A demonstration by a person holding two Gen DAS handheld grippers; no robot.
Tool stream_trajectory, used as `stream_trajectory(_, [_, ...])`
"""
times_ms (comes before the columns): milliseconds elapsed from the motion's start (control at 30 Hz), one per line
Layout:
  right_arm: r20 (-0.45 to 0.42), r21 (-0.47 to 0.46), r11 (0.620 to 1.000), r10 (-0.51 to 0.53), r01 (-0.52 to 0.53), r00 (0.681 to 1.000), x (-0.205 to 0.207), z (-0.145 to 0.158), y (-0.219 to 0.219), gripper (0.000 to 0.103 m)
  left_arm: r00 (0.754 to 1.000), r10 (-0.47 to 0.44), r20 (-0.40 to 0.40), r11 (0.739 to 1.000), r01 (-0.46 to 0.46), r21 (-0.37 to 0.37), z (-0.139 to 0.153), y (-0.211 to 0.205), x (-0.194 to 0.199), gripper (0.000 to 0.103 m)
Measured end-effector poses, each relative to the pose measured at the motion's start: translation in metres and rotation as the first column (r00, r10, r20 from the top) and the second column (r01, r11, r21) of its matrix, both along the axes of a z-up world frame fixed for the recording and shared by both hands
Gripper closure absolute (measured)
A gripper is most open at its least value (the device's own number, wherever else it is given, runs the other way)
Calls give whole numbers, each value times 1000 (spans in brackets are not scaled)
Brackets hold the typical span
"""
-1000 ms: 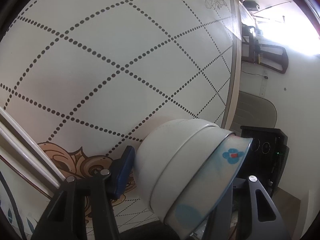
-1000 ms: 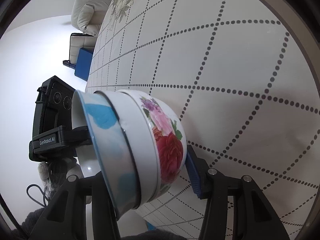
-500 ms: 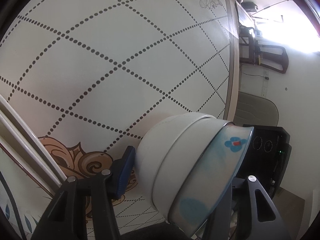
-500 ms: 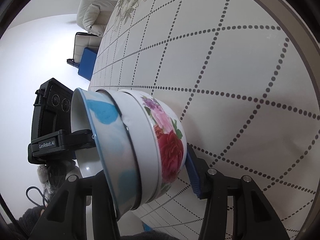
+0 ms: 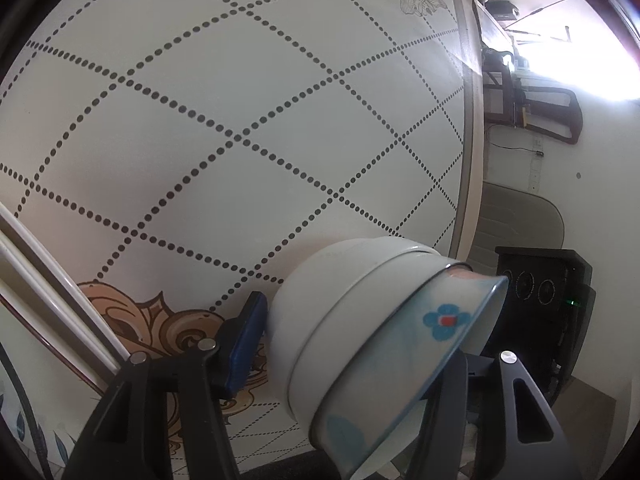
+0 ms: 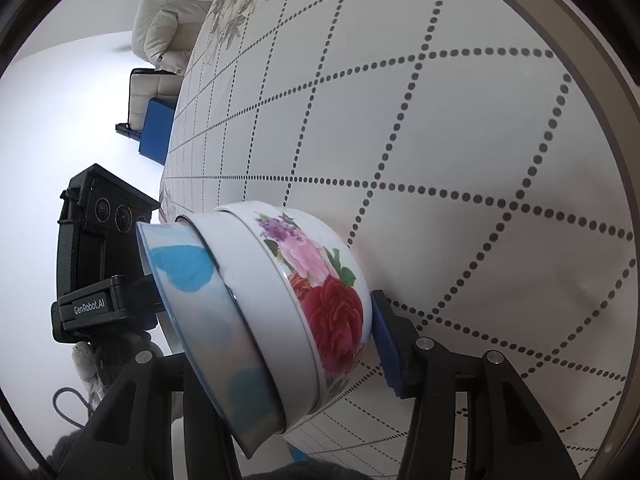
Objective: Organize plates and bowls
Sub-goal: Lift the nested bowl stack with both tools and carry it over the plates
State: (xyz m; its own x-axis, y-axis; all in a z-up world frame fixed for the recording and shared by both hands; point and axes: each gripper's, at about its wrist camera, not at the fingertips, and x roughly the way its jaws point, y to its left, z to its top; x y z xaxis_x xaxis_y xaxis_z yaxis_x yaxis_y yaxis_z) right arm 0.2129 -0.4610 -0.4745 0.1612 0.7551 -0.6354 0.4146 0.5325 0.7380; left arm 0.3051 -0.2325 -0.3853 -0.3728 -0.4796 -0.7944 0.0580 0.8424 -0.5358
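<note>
A nested stack of bowls is held between both grippers just above the table. In the left wrist view my left gripper [image 5: 360, 360] is shut on the stack: white outer bowl [image 5: 320, 308], inner bowl with blue flowers [image 5: 432, 344]. In the right wrist view my right gripper [image 6: 276, 340] is shut on the same stack from the other side: rose-patterned outer bowl [image 6: 324, 304], blue-flowered inner bowl [image 6: 200, 292]. The other gripper's black body [image 6: 96, 308] shows behind the stack.
The table carries a white cloth with dotted diamond lines [image 5: 240, 140] and a brown scroll print [image 5: 160, 328]. Its edge [image 5: 466, 160] runs at the right. Beyond it are a chair [image 5: 516, 220] and black equipment [image 5: 552, 304]. A padded armchair [image 6: 168, 12] stands past the far end.
The stack has shifted only slightly over the cloth, and the table's far edge has drifted a little in both views. Both grips are unchanged.
</note>
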Motion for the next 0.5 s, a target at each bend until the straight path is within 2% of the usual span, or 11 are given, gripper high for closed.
stream_trajectory(300, [69,-39,998,46,-43,997,5,8,4,52,999,25,26,1000,-25,4,4,3,-5,51])
stream_trajectory(500, [78,-35,998,56,-53,995,5,12,8,52,999,34,34,999,-34,0,9,1,-5,51])
